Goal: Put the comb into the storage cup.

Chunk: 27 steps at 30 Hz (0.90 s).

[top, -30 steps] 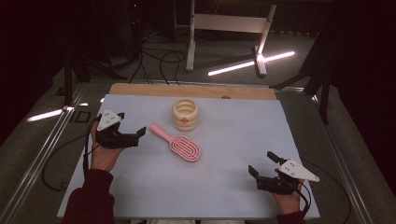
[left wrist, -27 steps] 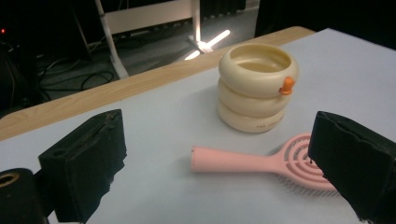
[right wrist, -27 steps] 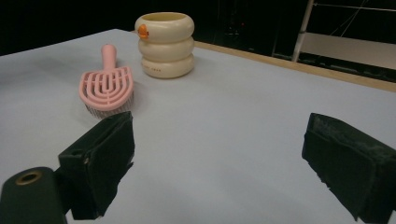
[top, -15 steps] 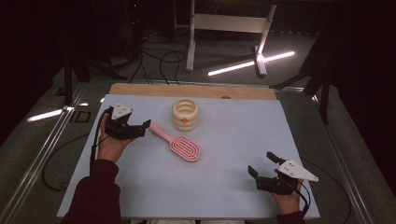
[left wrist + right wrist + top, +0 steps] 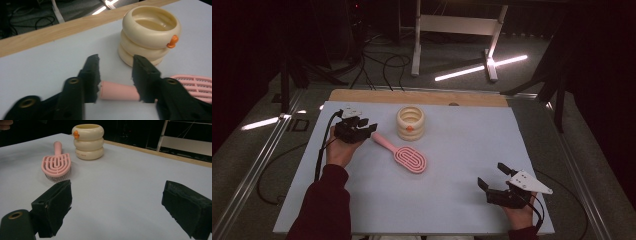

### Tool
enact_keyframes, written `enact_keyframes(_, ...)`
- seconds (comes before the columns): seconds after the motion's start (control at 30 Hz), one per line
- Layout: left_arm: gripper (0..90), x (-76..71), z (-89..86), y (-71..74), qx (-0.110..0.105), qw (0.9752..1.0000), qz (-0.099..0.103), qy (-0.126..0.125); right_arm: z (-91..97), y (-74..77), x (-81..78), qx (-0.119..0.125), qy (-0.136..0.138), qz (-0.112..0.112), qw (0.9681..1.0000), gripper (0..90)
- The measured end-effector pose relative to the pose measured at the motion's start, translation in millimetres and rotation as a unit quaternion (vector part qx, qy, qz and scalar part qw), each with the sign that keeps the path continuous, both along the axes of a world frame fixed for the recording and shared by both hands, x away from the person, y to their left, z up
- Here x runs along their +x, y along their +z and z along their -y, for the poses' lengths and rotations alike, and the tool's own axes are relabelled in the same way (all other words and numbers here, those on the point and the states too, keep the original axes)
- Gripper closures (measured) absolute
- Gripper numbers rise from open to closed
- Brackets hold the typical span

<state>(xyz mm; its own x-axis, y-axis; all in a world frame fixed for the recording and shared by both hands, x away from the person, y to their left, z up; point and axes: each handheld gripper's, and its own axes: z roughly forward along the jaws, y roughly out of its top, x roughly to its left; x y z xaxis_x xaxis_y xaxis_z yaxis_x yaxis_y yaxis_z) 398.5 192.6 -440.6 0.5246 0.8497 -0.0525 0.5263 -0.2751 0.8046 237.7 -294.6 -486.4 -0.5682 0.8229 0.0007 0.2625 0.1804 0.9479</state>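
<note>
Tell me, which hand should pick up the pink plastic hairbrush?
The left. The left gripper already has the pink plastic hairbrush handle between its jaws, which have just been closing. The right gripper sits open, far off at the table's near corner.

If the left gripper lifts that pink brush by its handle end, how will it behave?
The pink brush looks like stiff plastic, so it probably won't flop. The left gripper straddles the handle's tip, so the wider head may droop. The smooth, round handle could twist.
</note>
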Motion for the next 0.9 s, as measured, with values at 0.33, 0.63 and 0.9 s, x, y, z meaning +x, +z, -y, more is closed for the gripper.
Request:
enact_keyframes(0.33,88.7,10.9,5.8,-13.6,0.027,0.9991,-0.023,0.022,-0.2,0.0,0.1,-0.001,0.0,0.0,1.0,9.3)
enact_keyframes(0.63,90.0,16.6,12.5,-22.0,0.03,0.9986,-0.037,0.024,-0.1,0.1,-0.1,-0.002,0.0,0.0,1.0,9.4)
enact_keyframes(0.9,89.9,19.1,20.2,-26.5,0.041,0.9982,-0.039,0.022,-0.2,0.1,-0.1,-0.003,0.0,0.0,1.0,9.4)
